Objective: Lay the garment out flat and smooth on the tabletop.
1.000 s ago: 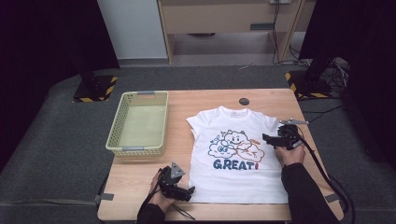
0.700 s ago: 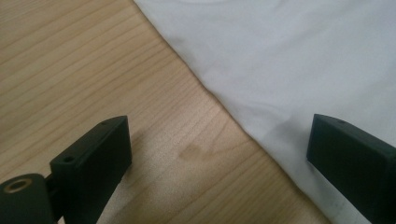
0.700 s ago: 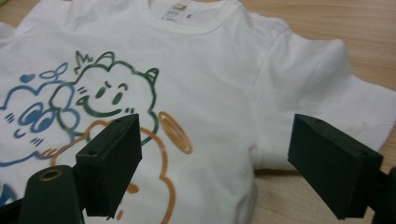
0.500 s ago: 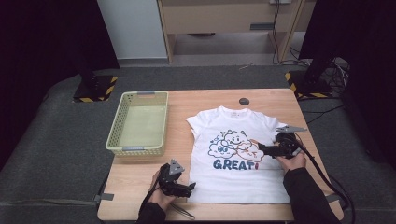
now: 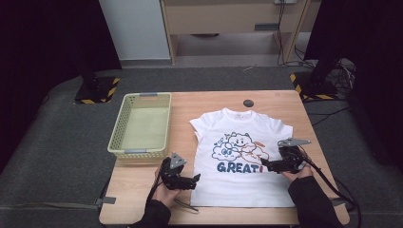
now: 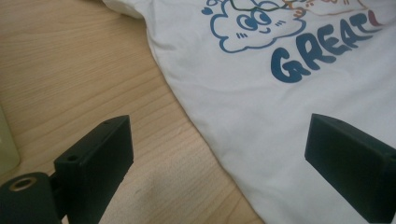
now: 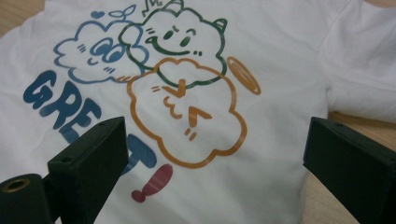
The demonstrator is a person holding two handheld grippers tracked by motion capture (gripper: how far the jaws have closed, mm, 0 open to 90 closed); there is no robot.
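Note:
A white T-shirt (image 5: 240,161) with a cartoon cloud print and the word GREAT! lies flat, front up, on the wooden table (image 5: 190,107). My left gripper (image 5: 194,179) hovers at the shirt's lower left edge and points right. In the left gripper view the shirt (image 6: 280,116) has its side edge running between the open jaws of my left gripper (image 6: 219,140); they have just closed a little and pinch nothing. My right gripper (image 5: 264,165) points left over the shirt's lower right. Its jaws have just been opening, and my right gripper (image 7: 215,140) frames the orange cloud print (image 7: 191,112) without touching the cloth.
A pale yellow-green basket (image 5: 119,128) stands on the table's left part, beside the shirt. A small dark round disc (image 5: 248,103) lies near the far edge above the collar. Cables trail from both grippers toward the near edge.
My right gripper has moved from the right sleeve toward the near side and left, over the print, with its jaws wider. My left gripper has lifted slightly at the shirt's left edge.

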